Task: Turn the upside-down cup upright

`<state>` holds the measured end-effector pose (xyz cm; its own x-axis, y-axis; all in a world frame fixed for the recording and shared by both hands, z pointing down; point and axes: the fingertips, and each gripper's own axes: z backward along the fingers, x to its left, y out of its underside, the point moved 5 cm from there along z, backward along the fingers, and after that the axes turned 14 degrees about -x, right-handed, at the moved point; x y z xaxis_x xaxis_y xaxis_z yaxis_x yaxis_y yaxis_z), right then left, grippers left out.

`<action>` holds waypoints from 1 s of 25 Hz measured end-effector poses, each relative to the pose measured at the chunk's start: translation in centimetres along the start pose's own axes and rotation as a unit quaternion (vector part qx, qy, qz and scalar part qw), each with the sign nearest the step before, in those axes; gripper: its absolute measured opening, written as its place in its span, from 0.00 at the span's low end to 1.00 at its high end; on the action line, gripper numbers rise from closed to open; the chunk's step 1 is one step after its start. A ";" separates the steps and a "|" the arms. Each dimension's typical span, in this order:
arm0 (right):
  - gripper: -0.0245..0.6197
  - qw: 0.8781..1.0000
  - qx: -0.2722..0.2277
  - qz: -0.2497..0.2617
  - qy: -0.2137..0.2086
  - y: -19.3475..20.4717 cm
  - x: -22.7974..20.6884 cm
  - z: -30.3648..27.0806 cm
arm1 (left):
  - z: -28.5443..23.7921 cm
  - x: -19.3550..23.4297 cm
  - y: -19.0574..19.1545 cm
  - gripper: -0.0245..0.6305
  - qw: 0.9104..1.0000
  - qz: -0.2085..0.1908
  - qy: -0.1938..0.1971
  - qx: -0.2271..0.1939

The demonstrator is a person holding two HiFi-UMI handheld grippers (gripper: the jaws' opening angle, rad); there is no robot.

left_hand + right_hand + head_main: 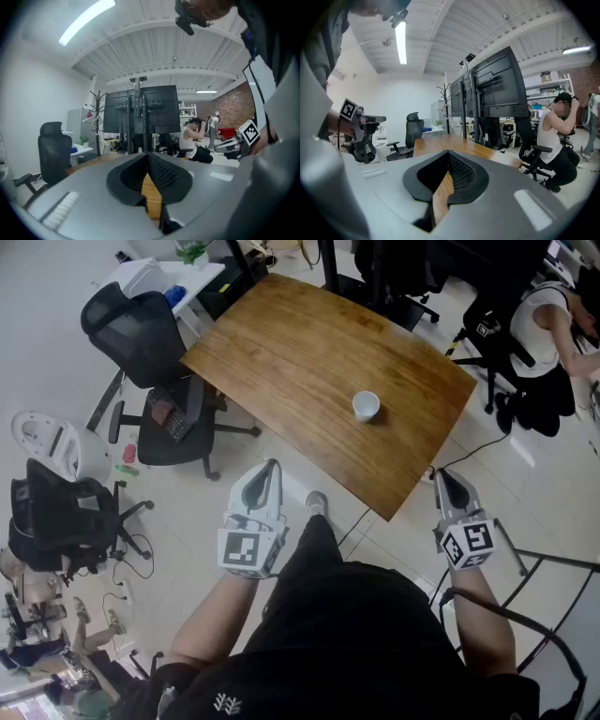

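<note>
We held the left tool (270,468) and the right tool (442,476) close to our body, short of the bench (281,352), both tipped slightly down. Both tools' jaws were closed and empty. The white cup (366,406) stood on the bench, well apart from both; we could not tell its contents.

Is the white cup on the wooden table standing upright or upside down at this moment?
Likely upright, not certain: in the head view the cup shows a wide round rim on top and narrows toward the table.
</note>
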<state>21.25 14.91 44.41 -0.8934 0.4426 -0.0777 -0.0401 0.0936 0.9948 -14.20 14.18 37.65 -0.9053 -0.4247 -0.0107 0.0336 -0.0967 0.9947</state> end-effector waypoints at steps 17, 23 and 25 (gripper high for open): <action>0.12 0.981 0.190 -0.037 -0.007 5.6 -0.7 -19.2 | -17.6 5.8 1.1 0.04 0.995 0.037 0.096 0.004; 0.17 0.971 0.222 -0.086 -0.024 8.7 -2.1 -21.3 | -17.0 6.9 1.9 0.04 0.998 0.023 0.049 0.024; 0.18 0.968 0.226 -0.106 -0.028 9.1 -2.0 -22.2 | -16.7 7.6 2.2 0.04 0.998 0.011 0.045 0.041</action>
<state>12.76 -4.98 55.09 -0.8599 0.4178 -0.2933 -0.0084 0.5629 0.8265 -13.97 -4.27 38.04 -0.8627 -0.5057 0.0054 0.0145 -0.0141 0.9998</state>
